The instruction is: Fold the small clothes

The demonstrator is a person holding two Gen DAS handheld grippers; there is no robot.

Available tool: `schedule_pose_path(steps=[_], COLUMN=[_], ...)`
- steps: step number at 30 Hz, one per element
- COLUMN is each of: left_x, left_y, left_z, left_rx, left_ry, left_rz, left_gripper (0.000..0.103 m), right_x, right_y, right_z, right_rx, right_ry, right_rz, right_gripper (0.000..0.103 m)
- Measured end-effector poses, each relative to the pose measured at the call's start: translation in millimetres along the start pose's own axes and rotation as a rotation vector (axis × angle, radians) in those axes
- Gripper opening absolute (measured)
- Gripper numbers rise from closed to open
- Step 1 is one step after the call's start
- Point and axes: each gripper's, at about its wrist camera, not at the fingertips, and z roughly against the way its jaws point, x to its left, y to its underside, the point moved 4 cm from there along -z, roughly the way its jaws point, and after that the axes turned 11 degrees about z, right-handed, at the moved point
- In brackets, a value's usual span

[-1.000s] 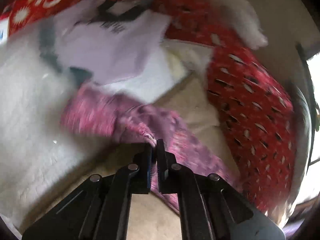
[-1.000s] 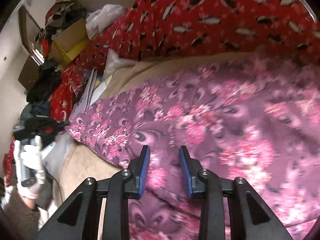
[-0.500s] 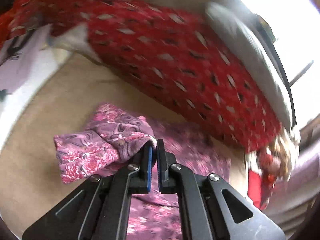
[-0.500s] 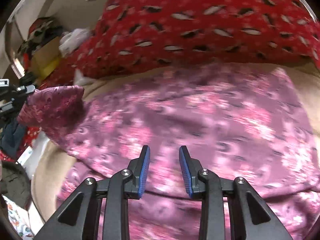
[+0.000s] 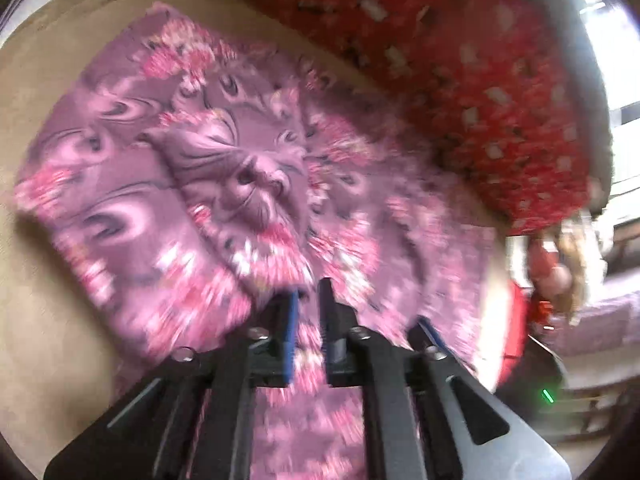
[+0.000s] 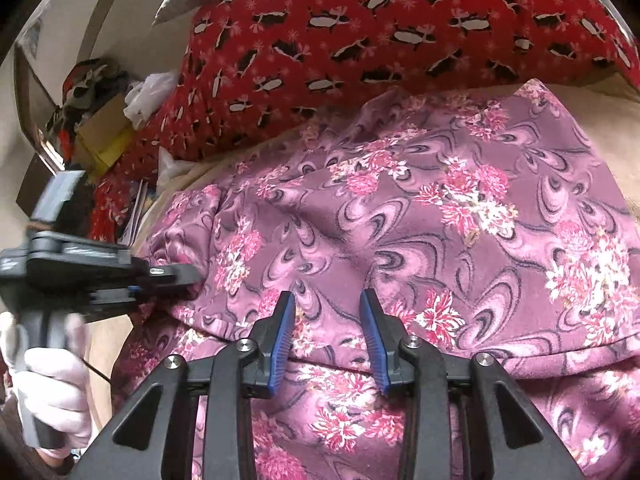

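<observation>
My left gripper (image 5: 306, 304) has just let go: half a second ago its jaws were clamped on a bunched corner of the purple floral garment (image 6: 440, 220), and now they stand a little apart with only a narrow gap, just at the edge of the cloth. That corner now lies folded over the rest of the garment, which rests on the beige bed surface (image 5: 44, 320) beside the red patterned blanket (image 6: 380, 32). My right gripper (image 6: 326, 332) hovers over the cloth with its jaws wide apart, holding nothing. I judge one fold is laid down; the next one needs a new grasp.
</observation>
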Motion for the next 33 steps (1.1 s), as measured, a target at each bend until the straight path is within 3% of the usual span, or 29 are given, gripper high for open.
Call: schedule_pose_path(steps=[2,4,8,11,16,18,20,22,25,28,31,33], left_x=[11,32,79,106,131,138,138,134,122,105,86,76], left_y=[1,-5,-26,-33,-39,-37,-36,-35,-34,-34,-31,-28], left_z=[35,65,83,82,80,78,77,77,76,72,63,55], left_rx=[-0.070,-0.152,-0.175,-0.157,-0.150,-0.141,-0.135,-0.137,-0.131,-0.121,-0.106,-0.091], left_ry=[0.059,0.073,0.063,0.070,0.076,0.080,0.074,0.065,0.080,0.100,0.114,0.109], left_rz=[0.005,0.055,0.199,0.271,0.334,0.356,0.348,0.325,0.296,0.266,0.233,0.219], left_gripper=[0.039,0.051,0.051,0.051,0.051,0.051,0.051,0.051,0.051,0.051,0.051,0.051], right_x=[4,17,74,124,193,211,218,211,179,128,55,14], right_y=[-6,-17,-43,-48,-28,-18,-12,-19,-38,-53,-58,-57], right_z=[4,9,2,-15,-42,-57,-80,-85,-64,-28,7,20], right_rx=[0.013,-0.009,-0.021,0.007,0.076,0.105,0.147,0.135,0.080,-0.018,-0.097,-0.124], right_ry=[0.007,-0.012,-0.075,-0.106,-0.175,-0.154,-0.079,-0.081,-0.250,-0.325,-0.349,-0.316], right_rz=[0.017,0.053,0.220,0.382,0.602,0.672,0.723,0.666,0.398,0.159,-0.073,-0.167], right_gripper=[0.038,0.039,0.055,0.055,0.058,0.060,0.051,0.006,0.006,0.006,0.006,0.006])
